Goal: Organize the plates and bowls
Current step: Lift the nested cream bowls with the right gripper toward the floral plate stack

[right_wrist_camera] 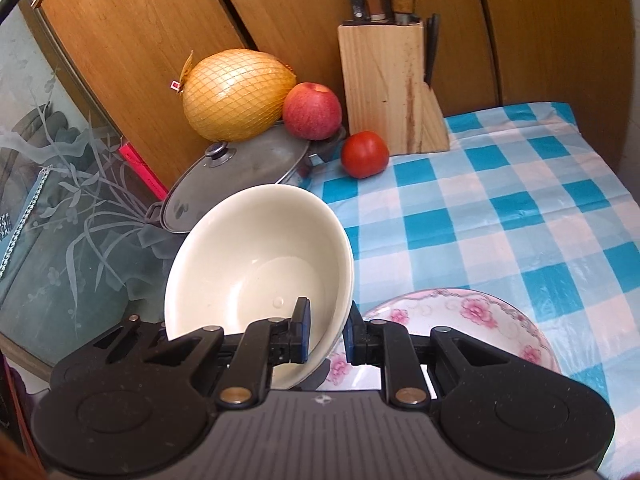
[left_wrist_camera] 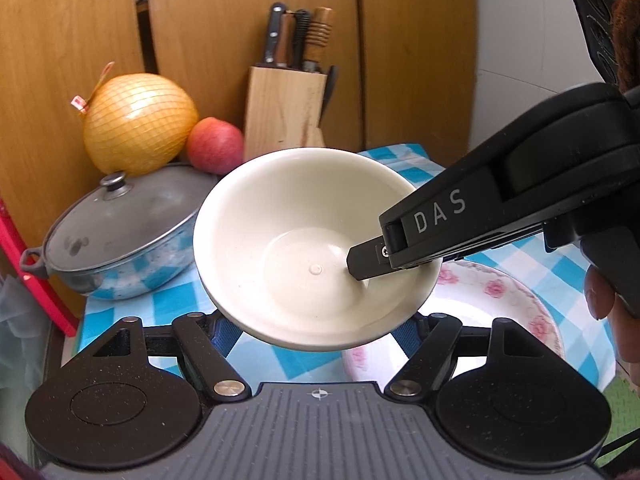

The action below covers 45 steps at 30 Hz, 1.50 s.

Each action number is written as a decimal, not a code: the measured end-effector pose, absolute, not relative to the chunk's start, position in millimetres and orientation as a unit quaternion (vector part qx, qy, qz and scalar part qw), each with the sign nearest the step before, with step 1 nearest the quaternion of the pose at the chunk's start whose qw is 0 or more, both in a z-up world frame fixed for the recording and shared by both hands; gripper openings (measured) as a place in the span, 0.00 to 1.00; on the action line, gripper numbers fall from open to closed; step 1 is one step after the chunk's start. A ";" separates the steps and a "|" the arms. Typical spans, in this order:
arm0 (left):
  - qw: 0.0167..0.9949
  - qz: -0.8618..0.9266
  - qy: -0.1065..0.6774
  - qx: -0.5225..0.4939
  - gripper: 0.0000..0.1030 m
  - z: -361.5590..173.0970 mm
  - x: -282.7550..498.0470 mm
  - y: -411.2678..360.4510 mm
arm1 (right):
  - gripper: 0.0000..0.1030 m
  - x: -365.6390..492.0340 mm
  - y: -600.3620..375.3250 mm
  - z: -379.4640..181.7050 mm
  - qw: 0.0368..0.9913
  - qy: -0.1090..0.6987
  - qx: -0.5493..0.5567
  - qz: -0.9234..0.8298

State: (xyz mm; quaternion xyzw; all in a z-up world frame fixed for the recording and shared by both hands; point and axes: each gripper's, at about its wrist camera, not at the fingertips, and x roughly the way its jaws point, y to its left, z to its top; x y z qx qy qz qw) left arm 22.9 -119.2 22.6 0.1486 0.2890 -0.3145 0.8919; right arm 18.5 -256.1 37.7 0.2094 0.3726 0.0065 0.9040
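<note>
Currently the cream bowl [right_wrist_camera: 256,264] is off the desk [right_wrist_camera: 500,216], pinched at its rim by the right gripper [right_wrist_camera: 326,338]: one of the fingers [right_wrist_camera: 301,330] sits inside the bowl, the other outside the wall, pressed tight on it. Bowl is tilted, its open side toward the camera. It hangs above and just left of the floral plate [right_wrist_camera: 480,320], which lies flat on the checked cloth.

Left gripper [left_wrist_camera: 320,330] has its fingers spread wide, and the bowl [left_wrist_camera: 304,240] hangs over the gap between them; whether the pads touch its underside I cannot tell, they're hidden below it. Nothing visibly gripped there.

Behind the bowl: lidded pot [right_wrist_camera: 236,176], with the netted pomelo [right_wrist_camera: 236,94] and apple [right_wrist_camera: 312,110] beyond it. Tomato [right_wrist_camera: 365,154] sits right of the pot, just beside the knife block [right_wrist_camera: 386,88].
</note>
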 end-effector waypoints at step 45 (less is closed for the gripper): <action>0.840 -0.389 0.320 0.198 0.81 -1.7 -27.0 -168.3 | 0.19 -53.5 -296.4 7.9 0.886 0.389 0.248 -0.053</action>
